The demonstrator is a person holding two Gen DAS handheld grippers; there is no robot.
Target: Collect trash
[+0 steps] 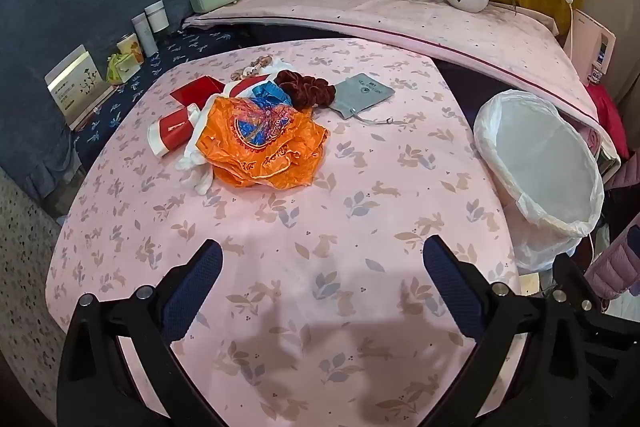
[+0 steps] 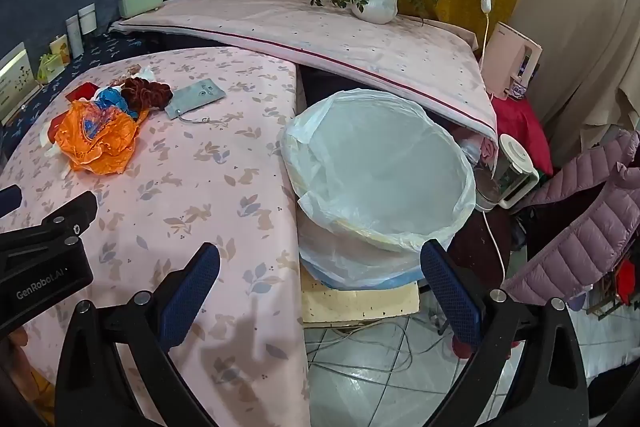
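Both tools sit nearest us. The left gripper (image 1: 322,259) and the right gripper (image 2: 320,263) each have jaws spread wide with nothing between them; we hold no trash yet.

Landmark: the one bin (image 2: 376,167), lined with a white bag and apparently empty, standing off the right edge of the surface (image 1: 280,267). The right gripper hovers just before its rim; the left is over bare cloth to the bin's left.

Further left of the bin and farther back lies the trash heap. We count one orange plastic bag (image 1: 260,147), one blue wrapper (image 1: 269,95), one crumpled white piece (image 1: 196,163), and two red items (image 1: 196,91), though overlap makes that count uncertain. One dark red scrunchie (image 1: 306,87) and one grey pouch (image 1: 362,93) lie between heap and bin.

Risks, as we judge them: the loose liner may collapse inward if jaws brush it; the orange bag is slippery and may drag neighbours along; scrunchie and pouch may not be trash at all.
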